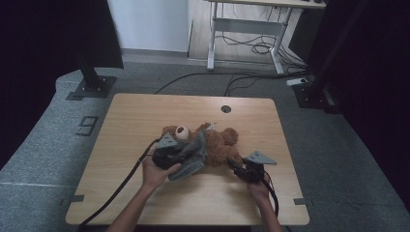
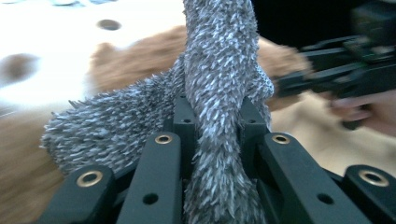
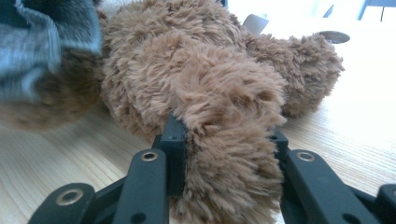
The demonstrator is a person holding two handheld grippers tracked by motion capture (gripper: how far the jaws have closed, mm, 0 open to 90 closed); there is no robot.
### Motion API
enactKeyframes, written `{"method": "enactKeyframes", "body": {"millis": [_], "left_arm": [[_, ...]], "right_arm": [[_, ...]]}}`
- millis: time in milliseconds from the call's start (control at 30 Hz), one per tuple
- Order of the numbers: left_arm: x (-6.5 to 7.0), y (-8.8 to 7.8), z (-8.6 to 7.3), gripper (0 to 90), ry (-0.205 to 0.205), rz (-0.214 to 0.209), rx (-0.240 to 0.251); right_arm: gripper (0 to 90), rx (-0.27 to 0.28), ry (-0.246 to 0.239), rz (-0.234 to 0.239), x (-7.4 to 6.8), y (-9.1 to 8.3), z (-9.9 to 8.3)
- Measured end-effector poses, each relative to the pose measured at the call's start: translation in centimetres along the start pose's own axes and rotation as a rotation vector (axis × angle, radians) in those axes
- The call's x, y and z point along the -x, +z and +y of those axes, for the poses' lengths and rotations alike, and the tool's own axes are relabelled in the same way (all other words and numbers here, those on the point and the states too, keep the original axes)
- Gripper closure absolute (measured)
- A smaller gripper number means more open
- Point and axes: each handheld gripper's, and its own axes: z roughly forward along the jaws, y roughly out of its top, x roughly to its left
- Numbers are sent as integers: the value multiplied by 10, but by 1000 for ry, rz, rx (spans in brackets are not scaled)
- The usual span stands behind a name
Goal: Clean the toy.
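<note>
Mid-undressing: left gripper (image 2: 212,121) clamped on grey cloth (image 2: 219,70), right gripper (image 3: 226,140) pinching bear (image 1: 217,142) leg, mid-table (image 1: 130,116); next, peel cloth clear while anchoring bear

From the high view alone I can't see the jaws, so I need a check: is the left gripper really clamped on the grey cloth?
Observer: Yes. In the left gripper view the grey cloth runs up between the two jaws of the left gripper, pinched tight.
Operator: And the right one?
Observer: The right gripper is shut on a leg of the teddy bear.
Operator: Is that leg lifted?
Observer: It lies low over the table; contact is hidden.
</note>
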Motion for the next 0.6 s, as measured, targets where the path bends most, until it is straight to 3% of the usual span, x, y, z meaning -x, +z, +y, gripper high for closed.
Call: {"method": "enactKeyframes", "body": {"millis": [33,67,167,300,400,467,600], "left_arm": [[12,14,5,751,17,-23,-8],[12,14,5,751,17,-23,-8],[29,40,11,749,49,-35,-29],[30,58,9,746,36,-19,-57],[23,57,6,747,12,-15,-61],[18,44,6,748,19,20,-42],[8,30,5,747,1,44,-29]], "right_arm": [[641,1,-3,1,0,0,0],[641,1,-3,1,0,0,0],[642,3,-2,5,1,0,-1],[642,2,-12,4,0,0,-1],[642,9,-12,12,0,-1,-1],[643,16,-7,26,2,-1,-2],[643,18,-12,34,3,-2,-2]]}}
